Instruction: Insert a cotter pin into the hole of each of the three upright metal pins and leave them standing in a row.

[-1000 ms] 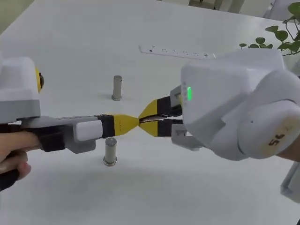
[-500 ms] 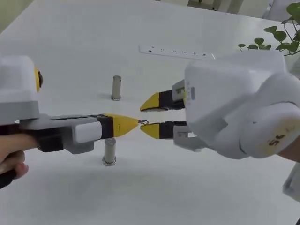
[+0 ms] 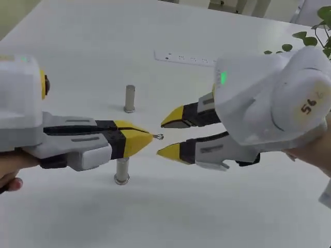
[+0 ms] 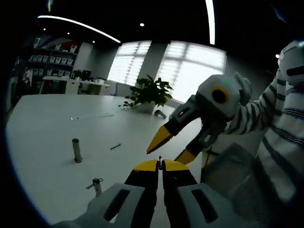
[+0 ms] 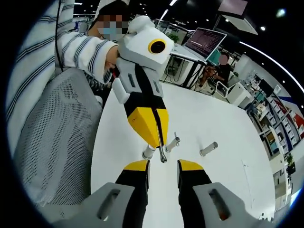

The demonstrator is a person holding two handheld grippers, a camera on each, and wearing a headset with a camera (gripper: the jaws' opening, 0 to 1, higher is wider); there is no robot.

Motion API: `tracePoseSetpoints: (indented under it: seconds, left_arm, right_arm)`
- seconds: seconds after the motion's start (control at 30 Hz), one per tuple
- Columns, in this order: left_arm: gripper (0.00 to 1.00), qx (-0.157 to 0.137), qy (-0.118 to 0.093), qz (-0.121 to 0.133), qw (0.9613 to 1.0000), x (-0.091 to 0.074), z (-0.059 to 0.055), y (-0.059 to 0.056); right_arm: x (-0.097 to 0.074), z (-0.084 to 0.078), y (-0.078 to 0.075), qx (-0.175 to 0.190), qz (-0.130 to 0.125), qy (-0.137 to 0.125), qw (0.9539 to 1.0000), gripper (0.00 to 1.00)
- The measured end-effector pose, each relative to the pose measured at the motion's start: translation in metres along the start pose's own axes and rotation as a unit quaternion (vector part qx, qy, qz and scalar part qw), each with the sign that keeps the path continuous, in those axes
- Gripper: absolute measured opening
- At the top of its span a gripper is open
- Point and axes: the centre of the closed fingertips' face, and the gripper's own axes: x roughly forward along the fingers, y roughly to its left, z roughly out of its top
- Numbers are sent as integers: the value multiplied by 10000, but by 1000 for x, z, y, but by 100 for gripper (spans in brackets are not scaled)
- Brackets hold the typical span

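By my reckoning, 1 of the 3 is done. In the left gripper view the nearer metal pin (image 4: 97, 186) carries a thin crosspiece (image 4: 94, 182) through its top, which I take for a cotter pin already seated. The farther metal pin (image 3: 129, 98) stands upright with a bare top, so that 1 is left to do. The right gripper view shows 3 pins standing in a loose row. The third metal pin (image 5: 148, 152) is half hidden behind my left claw's tip, and I cannot tell whether it is loaded. A small dark sliver (image 4: 115, 146) lies loose on the table (image 3: 77, 36) past the pins. It may be a spare cotter pin, but it is too small to be sure.

My left claw (image 3: 149, 137) reaches in from the left, held about level, with its jaws pinched tight on the cotter pin (image 3: 159, 137). The pin is up in the air, clear of the table, with its loop poking out past the yellow tips. My right claw (image 5: 164, 164) comes in from the right, nose to nose with the left. Its jaws are spread wide, 1 above and 1 below the loop, near it but gripping nothing. To my eye this is a handover or a re-grip in mid-air, not yet an insertion.
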Motion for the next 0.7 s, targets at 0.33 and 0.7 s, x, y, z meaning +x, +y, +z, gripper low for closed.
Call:
tracePoseSetpoints:
  seconds: [0.33,0.7]
  left_arm:
    - [0,1022,126,-206,9945,2,4,-11]
    - [0,1590,308,-369,9861,3,-3,-15]
  right_arm:
    - [-4,4,5,741,250,-302,9965,14]
    - [-4,4,17,786,502,-299,9952,1]
